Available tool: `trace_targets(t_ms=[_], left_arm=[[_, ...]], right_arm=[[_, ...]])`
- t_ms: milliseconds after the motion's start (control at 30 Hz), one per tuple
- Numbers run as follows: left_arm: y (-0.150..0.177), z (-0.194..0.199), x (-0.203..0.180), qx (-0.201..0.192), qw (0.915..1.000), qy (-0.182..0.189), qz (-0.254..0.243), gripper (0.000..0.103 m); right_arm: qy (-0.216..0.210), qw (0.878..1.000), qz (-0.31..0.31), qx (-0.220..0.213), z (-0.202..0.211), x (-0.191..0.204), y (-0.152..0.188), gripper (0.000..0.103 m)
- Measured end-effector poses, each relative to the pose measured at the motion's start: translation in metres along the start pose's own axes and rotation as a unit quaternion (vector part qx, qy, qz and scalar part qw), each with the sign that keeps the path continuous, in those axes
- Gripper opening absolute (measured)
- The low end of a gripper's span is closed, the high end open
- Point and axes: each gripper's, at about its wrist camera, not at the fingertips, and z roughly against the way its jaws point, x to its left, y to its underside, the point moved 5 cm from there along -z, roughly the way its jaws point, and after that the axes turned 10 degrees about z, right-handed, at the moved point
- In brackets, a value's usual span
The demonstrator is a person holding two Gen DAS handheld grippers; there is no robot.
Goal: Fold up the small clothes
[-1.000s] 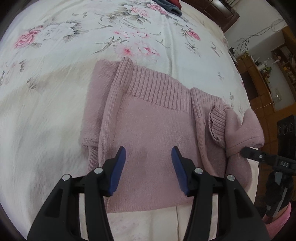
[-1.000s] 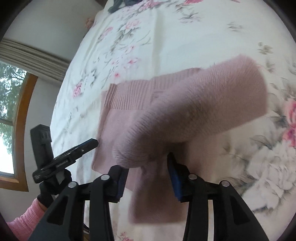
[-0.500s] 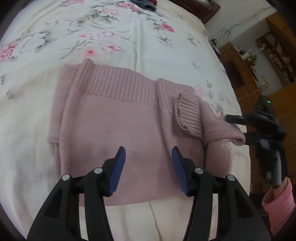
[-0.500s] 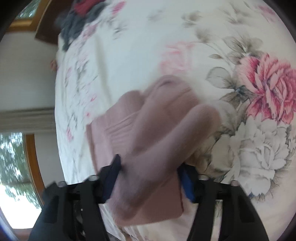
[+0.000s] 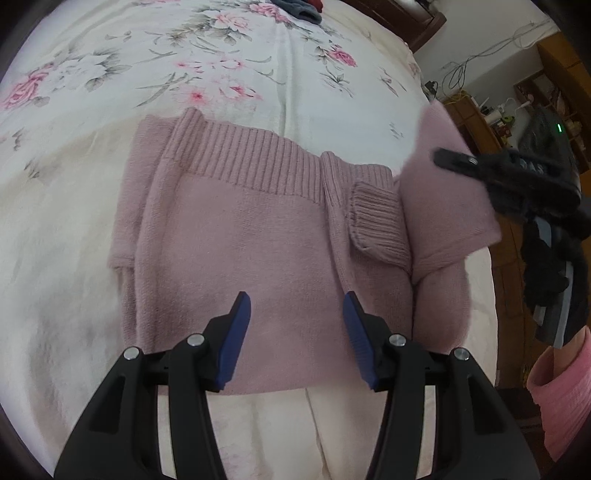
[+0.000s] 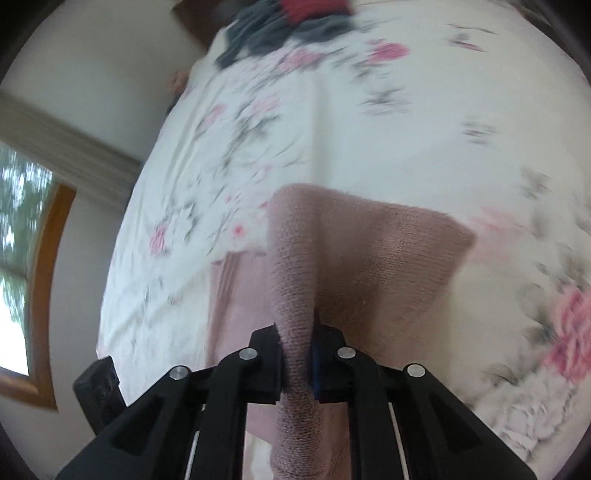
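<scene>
A pink knitted sweater (image 5: 258, 243) lies on the floral bedsheet (image 5: 221, 66), its ribbed hem toward the far side and a ribbed cuff (image 5: 376, 218) folded onto its right part. My left gripper (image 5: 295, 325) hovers open over the sweater's near edge, nothing between its blue pads. In the left wrist view my right gripper (image 5: 476, 166) is at the sweater's right side, lifting a flap of it. In the right wrist view that gripper (image 6: 297, 354) is shut on a fold of the pink sweater (image 6: 369, 251), which hangs raised over the bed.
A dark grey and red clothes pile (image 5: 299, 7) lies at the far end of the bed. Wooden furniture with cables (image 5: 480, 107) stands to the right. A pink sleeve (image 5: 561, 391) shows lower right. A window (image 6: 22, 277) is on the left wall.
My right gripper has closed on the sweater's right side and lifted it up. The left gripper stays open over the near edge, shifted only a little.
</scene>
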Motion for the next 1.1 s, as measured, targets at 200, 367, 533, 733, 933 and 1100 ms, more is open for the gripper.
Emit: trace_targets(t_ms=[200, 367, 533, 733, 933, 1100], left_arm=[[0.002, 0.003, 0.007, 0.003, 0.9998, 0.013, 0.016, 0.052], [0.0, 0.001, 0.006, 0.006, 0.9992, 0.028, 0.027, 0.052], [-0.006, -0.012, -0.006, 0.024, 0.9955, 0.07, 0.059, 0.052], [-0.004, -0.052, -0.018, 0.076, 0.9843, 0.114, 0.111, 0.052], [0.001, -0.087, -0.03, 0.105, 0.9707, 0.15, 0.155, 0.052], [-0.003, -0.104, -0.04, 0.102, 0.9685, 0.151, 0.17, 0.053]], right_arm=[[0.024, 0.996, 0.026, 0.077, -0.067, 0.016, 0.015, 0.022], [-0.046, 0.996, -0.018, 0.078, -0.057, 0.009, 0.029, 0.035], [-0.05, 0.998, -0.025, 0.031, -0.006, -0.008, 0.035, 0.035], [-0.049, 0.997, -0.064, 0.02, 0.024, -0.047, 0.071, 0.036], [-0.059, 0.992, -0.109, 0.009, 0.035, -0.083, 0.107, 0.036], [-0.056, 0.991, -0.121, 0.011, 0.035, -0.099, 0.123, 0.036]])
